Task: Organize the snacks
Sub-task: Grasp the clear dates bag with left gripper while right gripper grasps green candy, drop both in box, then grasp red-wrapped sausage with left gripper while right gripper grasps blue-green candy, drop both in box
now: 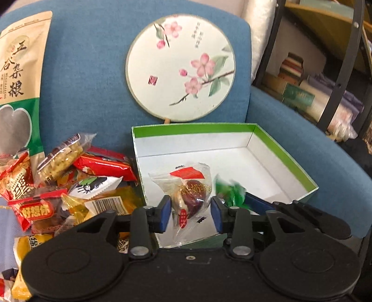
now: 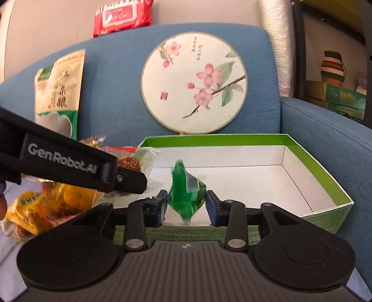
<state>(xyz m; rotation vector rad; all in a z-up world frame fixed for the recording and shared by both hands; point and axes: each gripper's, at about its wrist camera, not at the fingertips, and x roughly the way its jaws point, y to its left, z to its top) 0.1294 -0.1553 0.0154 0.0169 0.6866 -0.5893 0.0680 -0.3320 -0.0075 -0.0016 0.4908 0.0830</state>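
Note:
A green-rimmed white box [image 1: 286,160] sits open on a blue sofa seat; it also shows in the right wrist view [image 2: 325,185]. My left gripper [image 1: 191,213] is over the box's near left corner, with a clear-wrapped red date snack [image 1: 189,195] between its blue pads. The pads look slightly apart from the wrapper. My right gripper [image 2: 186,205] is shut on a green wrapped candy [image 2: 186,195] above the box's near edge. The green candy shows blurred in the left wrist view [image 1: 229,190]. A pile of mixed snack packets [image 1: 69,183] lies left of the box.
A round painted fan [image 1: 180,67] leans on the sofa back behind the box. A tall grain bag [image 1: 19,81] stands at the left. A red wipes pack [image 2: 123,16] lies on top of the sofa back. Shelves with boxes [image 1: 302,93] stand at the right.

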